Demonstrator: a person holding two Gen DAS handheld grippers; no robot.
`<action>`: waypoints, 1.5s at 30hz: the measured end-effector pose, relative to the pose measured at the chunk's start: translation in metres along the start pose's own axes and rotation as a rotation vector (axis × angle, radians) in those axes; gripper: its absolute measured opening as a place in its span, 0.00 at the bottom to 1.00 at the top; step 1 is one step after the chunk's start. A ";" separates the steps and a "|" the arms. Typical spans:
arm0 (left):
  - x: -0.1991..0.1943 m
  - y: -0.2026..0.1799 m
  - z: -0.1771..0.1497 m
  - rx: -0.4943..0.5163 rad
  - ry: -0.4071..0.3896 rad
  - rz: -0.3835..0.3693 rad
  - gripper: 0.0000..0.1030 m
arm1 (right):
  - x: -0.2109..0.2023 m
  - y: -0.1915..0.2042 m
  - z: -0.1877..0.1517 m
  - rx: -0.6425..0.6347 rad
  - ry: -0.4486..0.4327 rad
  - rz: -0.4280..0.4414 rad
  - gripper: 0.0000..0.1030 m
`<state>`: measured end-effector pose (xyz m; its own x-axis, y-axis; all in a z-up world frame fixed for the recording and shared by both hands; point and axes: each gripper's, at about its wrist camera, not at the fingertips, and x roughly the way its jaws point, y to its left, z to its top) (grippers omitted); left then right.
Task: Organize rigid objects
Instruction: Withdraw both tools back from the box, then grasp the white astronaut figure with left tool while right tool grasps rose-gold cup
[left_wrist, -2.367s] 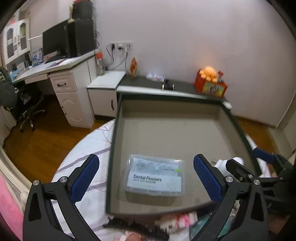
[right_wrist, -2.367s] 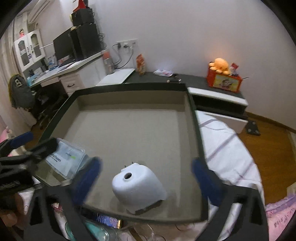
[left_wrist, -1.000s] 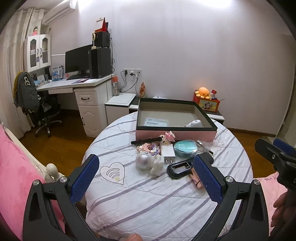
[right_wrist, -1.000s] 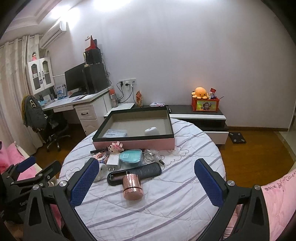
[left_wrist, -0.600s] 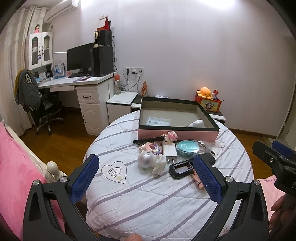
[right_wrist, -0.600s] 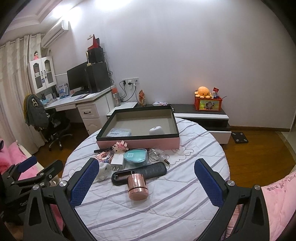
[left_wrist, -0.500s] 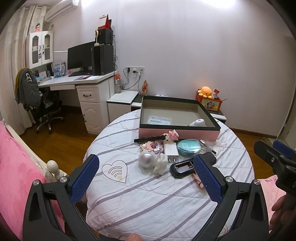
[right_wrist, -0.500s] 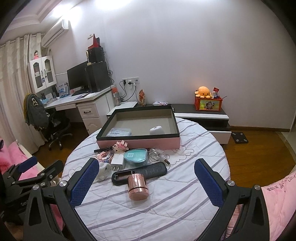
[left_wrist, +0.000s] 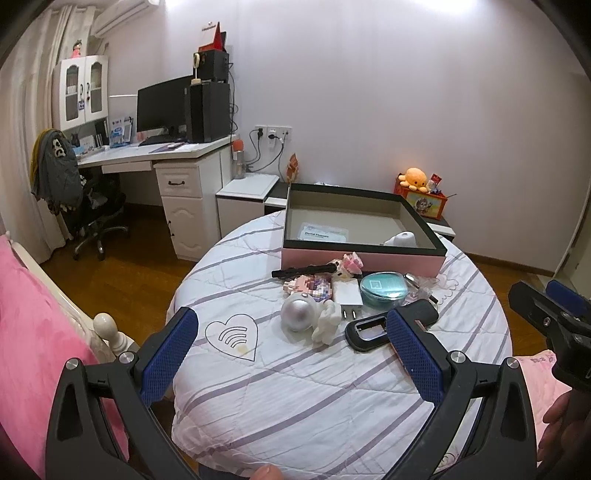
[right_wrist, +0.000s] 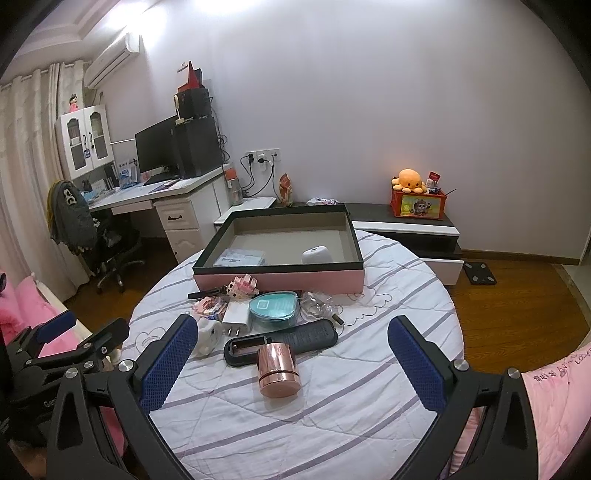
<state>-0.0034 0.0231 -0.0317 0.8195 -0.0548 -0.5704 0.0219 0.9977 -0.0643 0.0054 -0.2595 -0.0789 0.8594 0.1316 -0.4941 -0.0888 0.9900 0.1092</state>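
Observation:
A pink box with a dark rim (left_wrist: 364, 260) (right_wrist: 280, 277) stands at the far side of the round table. Inside lie a clear dental flosser case (left_wrist: 325, 232) (right_wrist: 242, 257) and a white dome-shaped object (left_wrist: 402, 240) (right_wrist: 317, 254). Before the box lie a teal case (left_wrist: 384, 288) (right_wrist: 272, 307), a white charger (left_wrist: 347, 291) (right_wrist: 236, 314), a black remote (left_wrist: 369, 328) (right_wrist: 295, 339), a silver ball (left_wrist: 298, 314) and a rose-gold cylinder (right_wrist: 277, 369). My left gripper (left_wrist: 291, 350) and right gripper (right_wrist: 293, 360) are open, empty, held back from the table's near edge.
A pink brick toy (left_wrist: 308, 286) and a black pen (left_wrist: 303, 271) lie near the box. A pink bed (left_wrist: 33, 332) lies left, a desk with chair (left_wrist: 162, 158) beyond, and a low cabinet with an orange box (right_wrist: 417, 205) stands behind.
Both grippers have pulled far back from over the box, leaving the flosser case and the white object inside it. Over the last half second the views barely shift.

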 end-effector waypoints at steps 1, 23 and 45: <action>0.000 0.000 0.000 -0.001 0.000 0.002 1.00 | 0.001 0.000 -0.001 -0.002 0.001 -0.001 1.00; 0.106 -0.003 -0.029 0.039 0.169 -0.003 1.00 | 0.095 -0.010 -0.048 -0.048 0.258 -0.006 1.00; 0.186 -0.018 -0.027 0.053 0.287 -0.084 0.68 | 0.148 -0.002 -0.065 -0.058 0.357 0.112 0.46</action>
<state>0.1332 -0.0057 -0.1588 0.6187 -0.1393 -0.7732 0.1189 0.9894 -0.0831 0.1004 -0.2382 -0.2084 0.6141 0.2381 -0.7524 -0.2096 0.9684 0.1354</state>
